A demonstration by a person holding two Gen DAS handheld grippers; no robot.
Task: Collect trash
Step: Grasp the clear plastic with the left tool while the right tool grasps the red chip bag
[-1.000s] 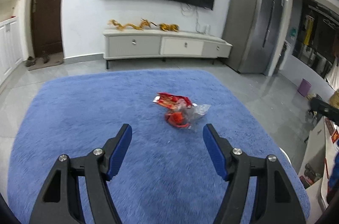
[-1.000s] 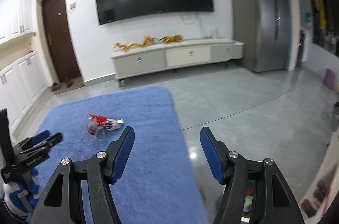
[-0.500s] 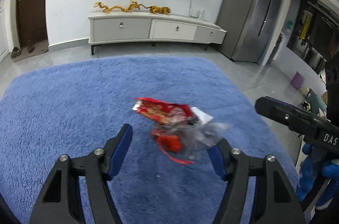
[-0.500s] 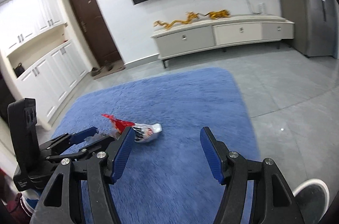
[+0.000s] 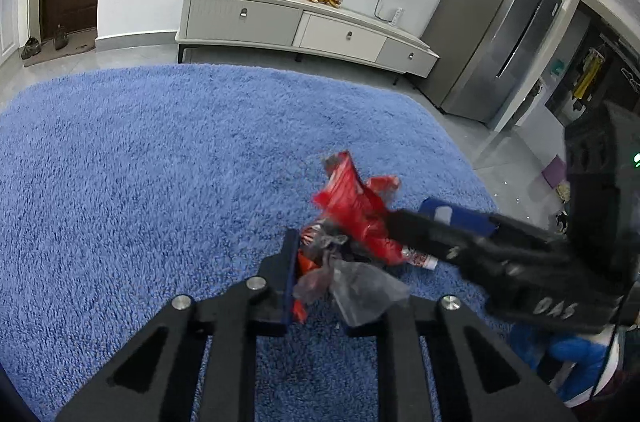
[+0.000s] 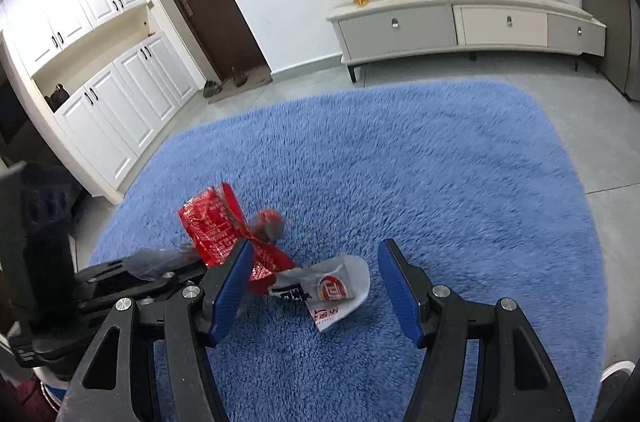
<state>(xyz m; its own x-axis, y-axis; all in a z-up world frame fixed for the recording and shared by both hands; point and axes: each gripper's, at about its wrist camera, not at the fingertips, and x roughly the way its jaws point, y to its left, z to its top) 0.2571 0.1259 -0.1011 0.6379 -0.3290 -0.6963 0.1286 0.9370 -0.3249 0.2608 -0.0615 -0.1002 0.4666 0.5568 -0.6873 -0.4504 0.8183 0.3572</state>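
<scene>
A bundle of trash (image 5: 352, 222), made of a red snack wrapper and crumpled clear plastic, sits on the blue shaggy rug (image 5: 160, 162). My left gripper (image 5: 336, 286) has its jaws closing and pressing on this bundle. From the right wrist view the red wrapper (image 6: 212, 222) sticks up from the left gripper (image 6: 160, 262). A white and grey wrapper (image 6: 336, 290) lies on the rug (image 6: 440, 162) between the blue pads of my right gripper (image 6: 316, 282), which stands open and does not touch it. The right gripper (image 5: 440, 226) reaches in from the right, close behind the bundle.
A low white TV cabinet (image 5: 304, 22) with golden dragon figures stands against the far wall under a large TV. A steel fridge (image 5: 496, 38) is at the right, and a brown door (image 6: 208, 2) and white cupboards (image 6: 120, 110) at the left. Grey tile floor surrounds the rug.
My left gripper dropped forward onto the trash and its jaws came together on it. My right gripper swung left and down until the white wrapper lay between its fingers.
</scene>
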